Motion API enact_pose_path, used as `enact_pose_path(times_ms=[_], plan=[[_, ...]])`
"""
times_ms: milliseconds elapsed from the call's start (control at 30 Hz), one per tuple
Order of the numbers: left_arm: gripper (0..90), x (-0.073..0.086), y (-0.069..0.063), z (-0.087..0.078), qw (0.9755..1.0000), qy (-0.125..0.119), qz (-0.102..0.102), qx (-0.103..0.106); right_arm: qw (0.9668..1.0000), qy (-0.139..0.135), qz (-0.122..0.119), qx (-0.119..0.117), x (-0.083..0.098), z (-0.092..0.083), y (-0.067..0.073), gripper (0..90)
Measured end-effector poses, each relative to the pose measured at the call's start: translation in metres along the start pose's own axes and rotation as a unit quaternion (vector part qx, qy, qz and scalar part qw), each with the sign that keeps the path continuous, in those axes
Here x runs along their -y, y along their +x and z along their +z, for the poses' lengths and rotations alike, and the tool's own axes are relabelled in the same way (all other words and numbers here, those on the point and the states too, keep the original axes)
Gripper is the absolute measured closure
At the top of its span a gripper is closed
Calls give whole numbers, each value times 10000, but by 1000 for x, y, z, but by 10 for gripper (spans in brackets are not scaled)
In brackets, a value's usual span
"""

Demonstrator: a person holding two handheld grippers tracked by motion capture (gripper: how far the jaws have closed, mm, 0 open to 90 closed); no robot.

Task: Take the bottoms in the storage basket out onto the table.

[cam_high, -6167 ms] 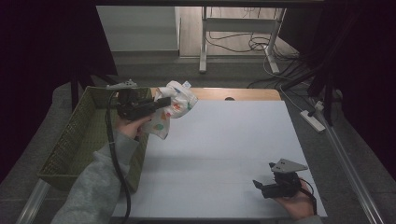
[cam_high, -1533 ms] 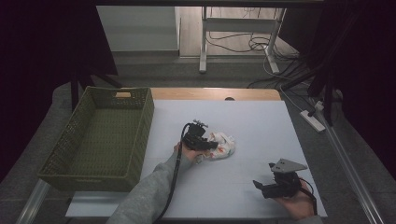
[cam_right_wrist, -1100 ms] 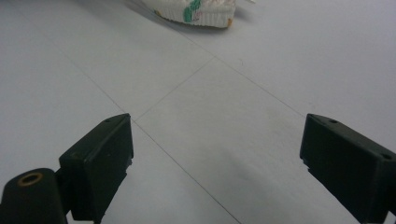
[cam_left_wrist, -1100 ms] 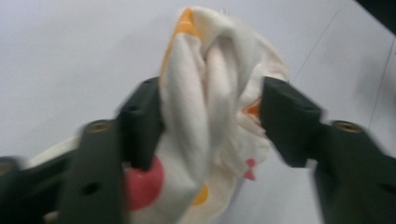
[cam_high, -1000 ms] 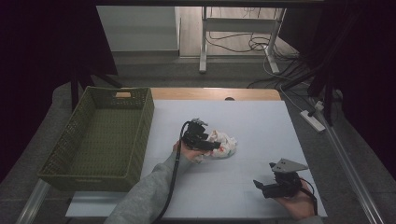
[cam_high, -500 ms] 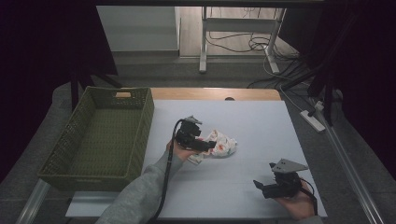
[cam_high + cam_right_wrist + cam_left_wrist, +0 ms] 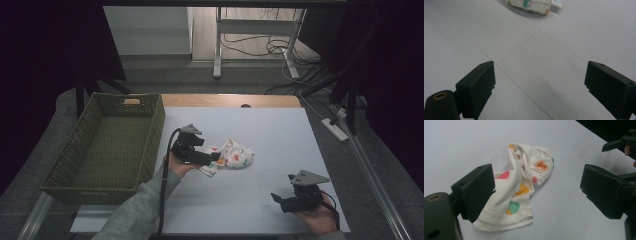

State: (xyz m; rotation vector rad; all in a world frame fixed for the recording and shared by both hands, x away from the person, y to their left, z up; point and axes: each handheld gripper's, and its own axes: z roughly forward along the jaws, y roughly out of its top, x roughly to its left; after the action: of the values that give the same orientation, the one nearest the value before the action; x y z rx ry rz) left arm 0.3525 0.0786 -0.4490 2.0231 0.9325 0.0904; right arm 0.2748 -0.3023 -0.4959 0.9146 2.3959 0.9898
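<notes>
The cloth (image 7: 232, 156), white with orange, red and green prints, lies crumpled on the table (image 7: 260, 125) a little left of its middle, resting free on the sheet. The left gripper (image 7: 216, 156) hovers at the cloth's left end; in the left gripper view the cloth (image 7: 524, 187) lies ahead of and between the two black jaws, which stand wide apart with no pad pressing on it. Those jaws have just been opening, and the cloth sits under the gap rather than in a grip. The right gripper (image 7: 276, 199) rests near the table's front right corner, well apart from the cloth, its jaws also spread wide over bare table, as the right gripper view shows; there the cloth (image 7: 531, 5) is a small bundle at the top edge with a tiny white tag (image 7: 556, 2) whose writing is too small to read. No other lettering can be made out. The table is covered by a pale grey-white sheet with faint crease lines. A green woven basket (image 7: 150, 135) stands at its left edge, near the left gripper. Behind are a dim floor, cables and a power strip (image 7: 336, 129).
</notes>
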Motion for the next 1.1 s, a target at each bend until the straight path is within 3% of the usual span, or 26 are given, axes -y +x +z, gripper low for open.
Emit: enact_pose_path(times_ms=[200,400,733,1100], plan=[[119,2,-7,-19,9999,-28,147,-85,10000,-7,-11,-8,0,0,0,99],[118,8,-7,-46,9995,-174,150,-194,10000,-15,-16,-5,-1,0,1,99],[121,33,-6,-99,9977,-355,135,-555,10000,11,-17,-7,-1,1,1,99],[114,66,3,-134,9959,-469,9,-769,10000,23,-1,12,-2,3,-1,99]])
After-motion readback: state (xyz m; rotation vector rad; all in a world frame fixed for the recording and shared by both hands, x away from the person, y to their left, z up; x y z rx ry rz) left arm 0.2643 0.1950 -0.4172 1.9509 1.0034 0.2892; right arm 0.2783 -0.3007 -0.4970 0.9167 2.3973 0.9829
